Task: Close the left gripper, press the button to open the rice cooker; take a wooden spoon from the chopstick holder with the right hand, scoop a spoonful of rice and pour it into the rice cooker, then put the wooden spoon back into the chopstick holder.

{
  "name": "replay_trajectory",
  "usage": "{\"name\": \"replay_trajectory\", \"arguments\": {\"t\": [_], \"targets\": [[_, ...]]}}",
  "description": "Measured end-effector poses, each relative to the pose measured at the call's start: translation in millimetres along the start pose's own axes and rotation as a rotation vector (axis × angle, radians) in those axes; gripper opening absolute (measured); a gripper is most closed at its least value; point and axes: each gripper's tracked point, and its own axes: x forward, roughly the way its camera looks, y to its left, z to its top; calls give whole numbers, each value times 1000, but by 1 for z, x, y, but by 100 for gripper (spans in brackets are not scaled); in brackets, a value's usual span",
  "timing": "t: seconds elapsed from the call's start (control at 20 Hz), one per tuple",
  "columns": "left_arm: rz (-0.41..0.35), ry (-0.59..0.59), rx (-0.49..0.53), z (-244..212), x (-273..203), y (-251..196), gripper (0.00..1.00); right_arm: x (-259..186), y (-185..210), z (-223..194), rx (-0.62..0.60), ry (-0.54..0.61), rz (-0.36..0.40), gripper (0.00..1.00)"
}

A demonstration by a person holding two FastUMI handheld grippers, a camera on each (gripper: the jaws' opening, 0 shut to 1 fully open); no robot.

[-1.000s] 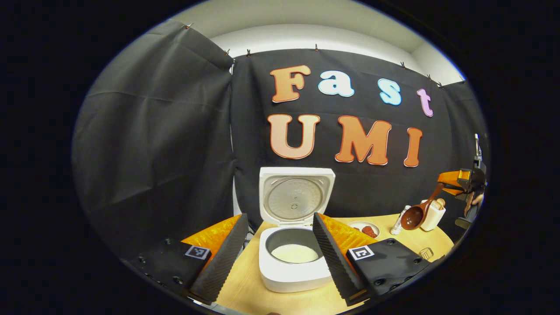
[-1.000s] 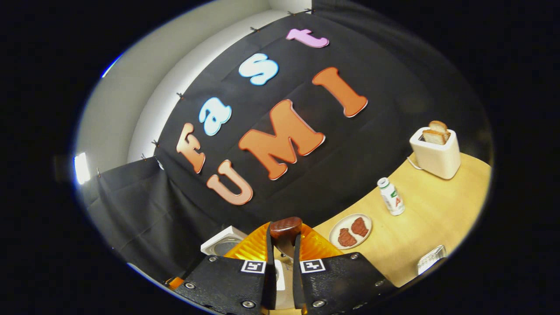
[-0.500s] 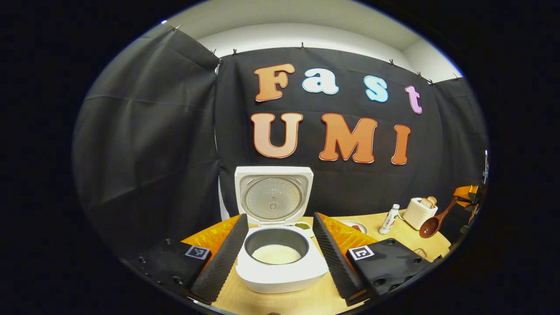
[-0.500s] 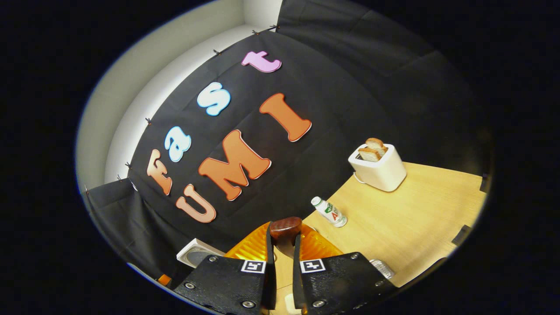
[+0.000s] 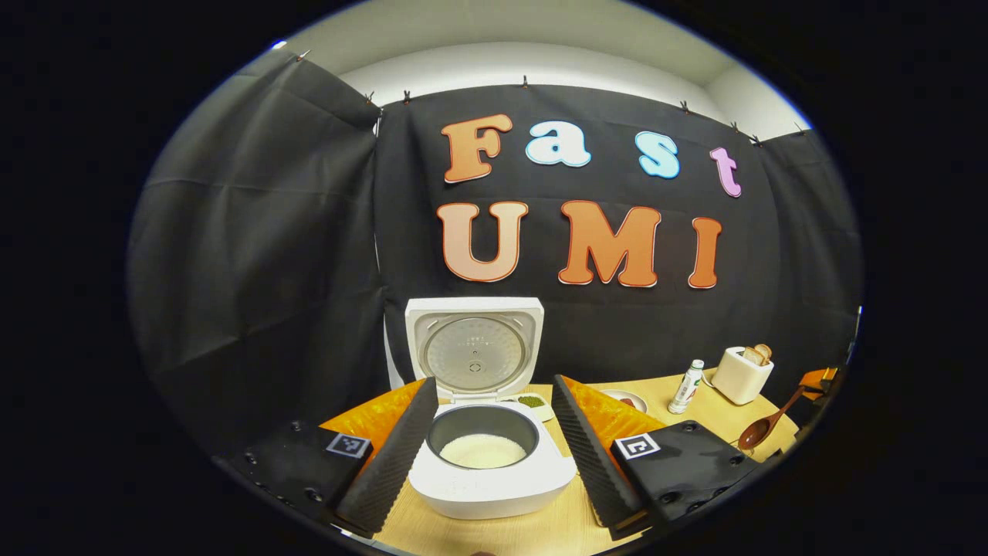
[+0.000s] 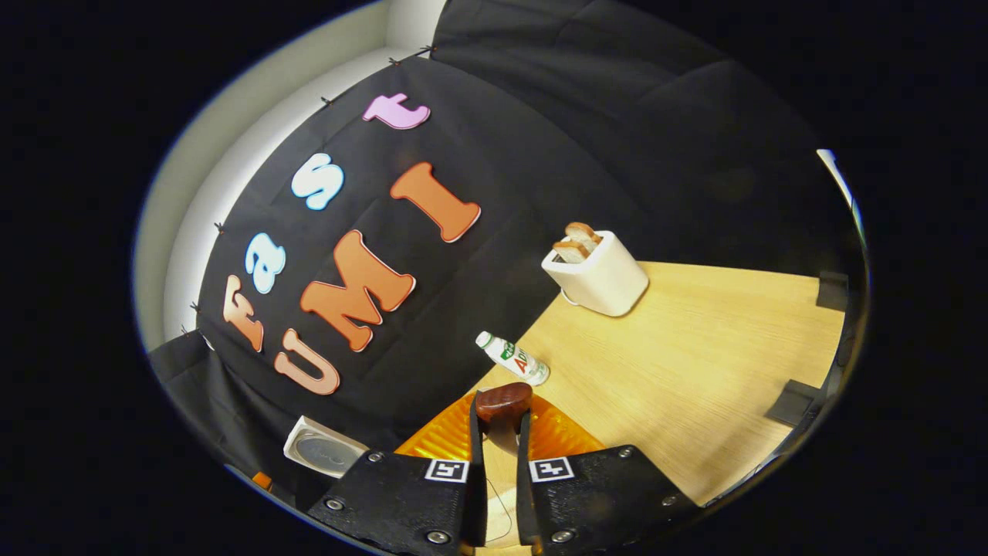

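Down toward the bench (image 5: pixel 695 401) at four o'clock goes the wooden spoon (image 5: pixel 760 428), clamped in the right gripper (image 6: pixel 500 455), while the left gripper (image 5: pixel 494 452), fingers apart, frames the open rice cooker (image 5: pixel 482 432).

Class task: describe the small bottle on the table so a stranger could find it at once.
Start at the wooden table, by the black cloth wall. Beside the white toaster holding bread stands the small bottle. It alone is slim, white-capped, with a green and red label.

White rice cooker (image 5: pixel 494 483), grey inner pot; reddish-brown wooden spoon (image 5: pixel 760 429); cream toaster (image 6: pixel 598 274); light wood-grain desk (image 6: pixel 710 363).
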Motion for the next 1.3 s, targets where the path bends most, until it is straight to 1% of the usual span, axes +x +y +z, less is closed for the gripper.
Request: {"name": "replay_trajectory", "arguments": {"t": [0.15,0.25,0.5,0.7,0.8,0.9,0.95,1.05,1.15,1.2,1.3], "targets": [[-2,5,0,-3,2,-3,100,6,-25,-17,32,12,-31,14],[5,17,11,-6,4,-2,99,9,-30,-23,42,16,-37,14],[11,47,13,-17,7,-2,99,17,-37,-42,-16,46,-48,14],[18,52,23,-17,8,2,100,26,-47,-58,-57,60,-76,14],[20,54,26,-17,10,4,100,26,-46,-58,-69,59,-81,18],[11,52,19,-16,11,3,100,30,-48,-57,-92,64,-105,26],[6,53,17,-16,10,2,100,28,-49,-57,-115,73,-118,35],[2,50,14,-14,11,1,100,28,-49,-52,-157,75,-133,46],[-7,44,10,-11,12,-1,100,27,-42,-40,-180,58,-135,87],[-7,40,11,-9,12,-1,100,27,-43,-34,-202,47,-145,93],[-6,32,6,-2,12,0,100,28,-45,-18,-260,12,-178,95]]}}
